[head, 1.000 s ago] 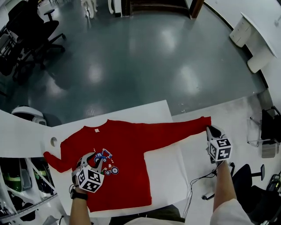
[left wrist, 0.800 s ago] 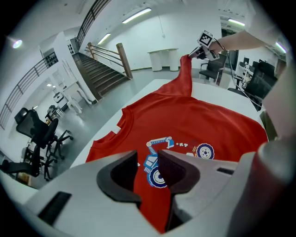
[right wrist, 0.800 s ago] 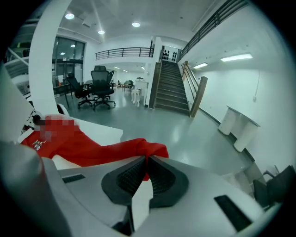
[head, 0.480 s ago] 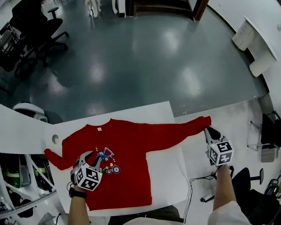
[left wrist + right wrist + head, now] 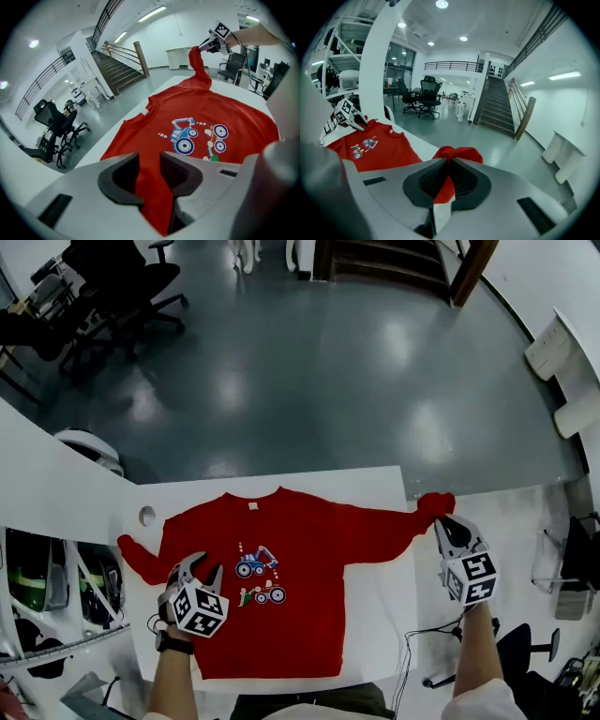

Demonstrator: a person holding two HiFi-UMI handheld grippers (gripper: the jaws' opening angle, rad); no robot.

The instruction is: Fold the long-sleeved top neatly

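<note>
A red long-sleeved top (image 5: 300,559) with a blue-and-red vehicle print (image 5: 258,573) lies face up on the white table (image 5: 375,484), neck toward the far edge. My left gripper (image 5: 199,566) is at the top's left side near the armpit; in the left gripper view its jaws (image 5: 150,161) pinch a fold of red fabric (image 5: 152,197). My right gripper (image 5: 441,521) is shut on the right sleeve's cuff (image 5: 436,503), past the table's right corner. The cuff (image 5: 457,152) bunches beyond those jaws, and the sleeve (image 5: 199,63) hangs raised off the table.
A round hole (image 5: 147,516) pierces the table's far left corner. Another white surface (image 5: 525,512) adjoins on the right, with a cable (image 5: 422,643) dangling below. Office chairs (image 5: 122,287) and a staircase (image 5: 394,259) stand across the dark floor.
My right gripper has carried the cuff up and inward toward the body, so the sleeve looks shorter and bunched. My left gripper has shifted left, away from the print, still pinching fabric.
</note>
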